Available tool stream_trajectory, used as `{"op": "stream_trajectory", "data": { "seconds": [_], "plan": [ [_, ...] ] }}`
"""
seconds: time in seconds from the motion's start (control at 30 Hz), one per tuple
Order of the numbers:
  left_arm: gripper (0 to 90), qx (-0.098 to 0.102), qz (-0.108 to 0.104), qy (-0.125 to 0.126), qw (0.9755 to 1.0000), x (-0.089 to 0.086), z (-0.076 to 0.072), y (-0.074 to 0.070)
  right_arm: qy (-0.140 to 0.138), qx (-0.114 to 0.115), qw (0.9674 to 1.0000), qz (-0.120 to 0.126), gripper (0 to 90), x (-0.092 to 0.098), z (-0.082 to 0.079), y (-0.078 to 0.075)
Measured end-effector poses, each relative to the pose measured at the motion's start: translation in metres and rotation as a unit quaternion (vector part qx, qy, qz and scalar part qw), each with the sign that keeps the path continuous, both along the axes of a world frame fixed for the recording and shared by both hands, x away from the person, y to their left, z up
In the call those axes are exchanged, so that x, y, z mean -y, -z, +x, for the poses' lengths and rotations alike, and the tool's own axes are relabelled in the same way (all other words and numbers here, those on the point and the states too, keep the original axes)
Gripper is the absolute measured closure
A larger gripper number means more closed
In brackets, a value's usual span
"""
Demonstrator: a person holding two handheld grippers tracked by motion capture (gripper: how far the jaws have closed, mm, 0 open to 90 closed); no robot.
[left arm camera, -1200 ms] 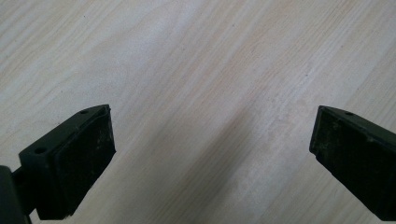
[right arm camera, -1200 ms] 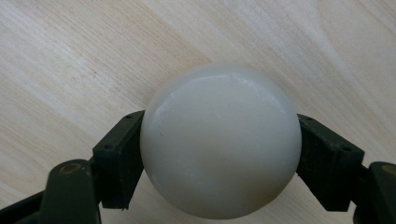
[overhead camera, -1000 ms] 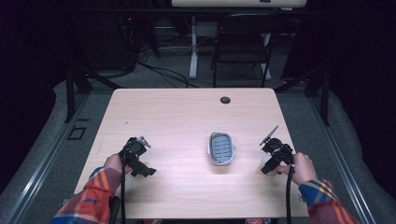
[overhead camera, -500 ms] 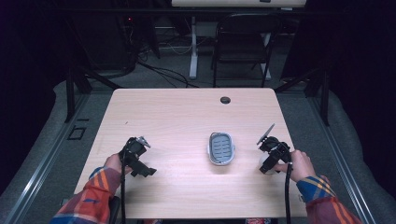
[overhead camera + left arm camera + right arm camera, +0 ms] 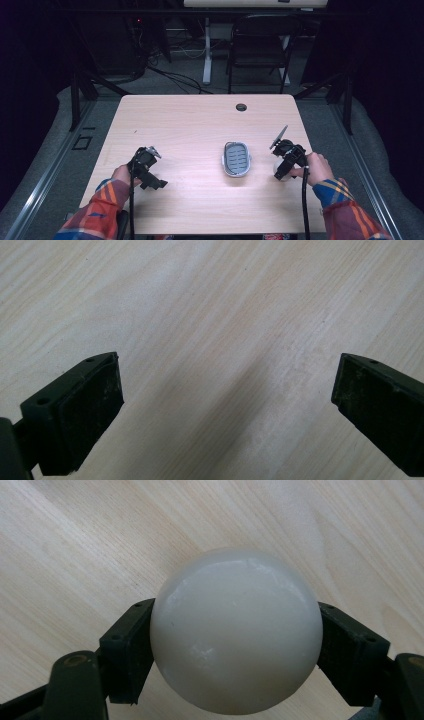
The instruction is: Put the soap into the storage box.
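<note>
Lower right of high view: right gripper (image 5: 278, 172) clamped on white ball (image 5: 236, 630), ball clear of table (image 5: 190, 125), likely for transfer to grey slotted tray (image 5: 236, 159) just left. Lower left: left gripper (image 5: 227, 405) released, idle, nothing between jaws.

**Shiny ball, dull pads**

The white ball (image 5: 236, 632) looked smooth, hard and shiny, like plastic. The right hand-held gripper (image 5: 235, 645) had black, dull pads (image 5: 127, 647). The table (image 5: 190, 125) was pale wood with fine lines, smooth and matt. The small tray (image 5: 236, 159) looked like grey plastic. The sleeves (image 5: 97, 215) were checked cloth.
</note>
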State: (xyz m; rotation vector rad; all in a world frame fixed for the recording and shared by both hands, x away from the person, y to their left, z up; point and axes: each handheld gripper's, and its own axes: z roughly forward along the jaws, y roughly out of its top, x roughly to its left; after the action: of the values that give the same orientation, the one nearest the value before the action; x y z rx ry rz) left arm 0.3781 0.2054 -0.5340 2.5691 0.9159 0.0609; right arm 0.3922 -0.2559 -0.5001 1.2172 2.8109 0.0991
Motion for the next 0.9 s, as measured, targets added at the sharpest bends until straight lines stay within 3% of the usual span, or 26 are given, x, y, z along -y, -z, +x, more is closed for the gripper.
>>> {"op": "stream_trajectory", "data": {
  "seconds": [0.9],
  "plan": [
    [0.0, -0.002, -0.001, 0.001, 1.0000, 0.000, -0.001, -0.001, -0.033, 0.006, 0.9993, -0.012, 23.8, -0.031, 0.018, -0.029]
  ]
}}
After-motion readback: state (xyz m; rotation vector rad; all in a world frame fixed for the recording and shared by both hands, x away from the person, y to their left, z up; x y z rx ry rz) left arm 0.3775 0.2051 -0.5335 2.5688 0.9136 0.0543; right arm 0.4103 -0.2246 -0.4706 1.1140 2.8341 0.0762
